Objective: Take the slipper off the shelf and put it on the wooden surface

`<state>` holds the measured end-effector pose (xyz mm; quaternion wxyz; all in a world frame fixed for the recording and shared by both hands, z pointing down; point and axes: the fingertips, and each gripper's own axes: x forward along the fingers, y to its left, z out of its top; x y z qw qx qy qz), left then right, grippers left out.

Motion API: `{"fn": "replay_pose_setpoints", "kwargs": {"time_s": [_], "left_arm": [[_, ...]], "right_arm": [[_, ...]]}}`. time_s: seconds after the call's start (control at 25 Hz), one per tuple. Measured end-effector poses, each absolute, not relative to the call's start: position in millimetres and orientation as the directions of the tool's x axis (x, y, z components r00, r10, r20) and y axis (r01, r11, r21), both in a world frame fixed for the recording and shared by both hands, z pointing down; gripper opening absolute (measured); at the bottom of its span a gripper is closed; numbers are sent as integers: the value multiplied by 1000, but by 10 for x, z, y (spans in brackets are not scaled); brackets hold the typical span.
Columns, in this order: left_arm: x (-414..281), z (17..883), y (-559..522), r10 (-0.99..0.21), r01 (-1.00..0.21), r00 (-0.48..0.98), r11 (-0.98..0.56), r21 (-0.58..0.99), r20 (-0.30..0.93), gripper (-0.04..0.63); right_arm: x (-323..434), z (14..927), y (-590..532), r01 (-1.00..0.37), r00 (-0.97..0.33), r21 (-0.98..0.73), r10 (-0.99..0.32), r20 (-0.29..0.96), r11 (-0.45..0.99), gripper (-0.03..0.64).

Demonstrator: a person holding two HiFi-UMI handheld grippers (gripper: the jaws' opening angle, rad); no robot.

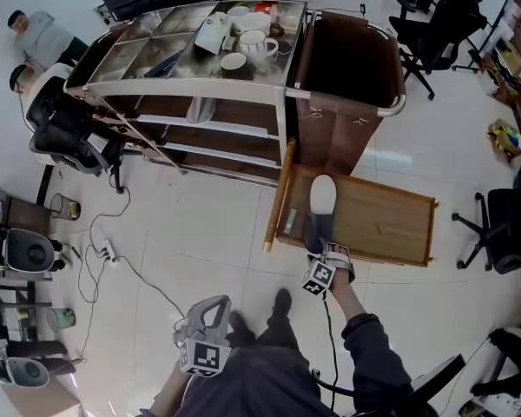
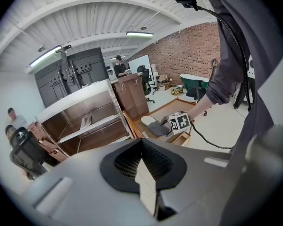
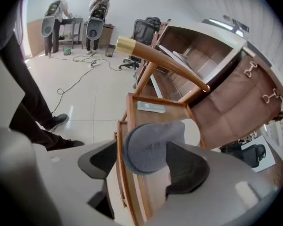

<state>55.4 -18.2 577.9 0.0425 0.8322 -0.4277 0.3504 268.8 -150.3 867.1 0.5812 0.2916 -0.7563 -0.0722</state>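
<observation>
The grey slipper with a white insole (image 1: 320,205) lies on the low wooden surface (image 1: 386,224), toe end toward me. My right gripper (image 1: 319,245) is at its toe end. In the right gripper view the slipper's grey toe (image 3: 153,142) sits between the spread jaws of the right gripper (image 3: 146,166), which is open and not pressing on it. My left gripper (image 1: 207,313) hangs low near my legs, away from the slipper, and is shut with nothing in it. From the left gripper (image 2: 141,166) view the slipper (image 2: 155,125) shows far off beside the right gripper's marker cube.
The metal shelf cart (image 1: 200,85) stands behind, cups and dishes on top. A brown leather bin (image 1: 347,59) adjoins it, and a wooden pole (image 1: 278,200) leans by the surface's left edge. Cables (image 1: 113,259) trail on the floor. Office chairs (image 1: 434,24) and seated people (image 1: 35,37) ring the room.
</observation>
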Motion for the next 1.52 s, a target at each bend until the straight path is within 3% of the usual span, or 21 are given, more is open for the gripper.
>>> {"fn": "replay_pose_setpoints", "kwargs": {"time_s": [0.16, 0.32, 0.4, 0.52, 0.8, 1.12, 1.52], "left_arm": [[609, 5775, -61, -681, -735, 401, -638, -228, 613, 15], [589, 5772, 178, -691, -736, 413, -637, -229, 593, 17], [592, 5787, 365, -690, -733, 426, -642, -225, 585, 17], [596, 5794, 644, -697, -724, 452, -651, -228, 557, 16], [416, 5626, 1724, -709, -699, 524, -675, -237, 473, 15], [170, 5570, 3212, -693, -679, 585, -702, -213, 421, 16], [156, 5550, 3918, -683, -658, 621, -721, -218, 385, 16]], "right_arm": [[2742, 8278, -1362, -455, -158, 489, -608, 778, 744, 305], [2602, 7867, -990, -498, -203, 522, -678, 706, 693, 183], [2511, 7656, -719, -526, -228, 536, -717, 659, 660, 55], [2382, 7385, -283, -583, -247, 524, -750, 614, 621, 3], [1921, 6932, 1187, -646, -289, 472, -764, 577, 600, 2], [1735, 6367, 2863, -739, -203, 477, -833, 515, 476, 3], [1716, 6215, 3856, -751, -142, 496, -840, 524, 437, 3]]}}
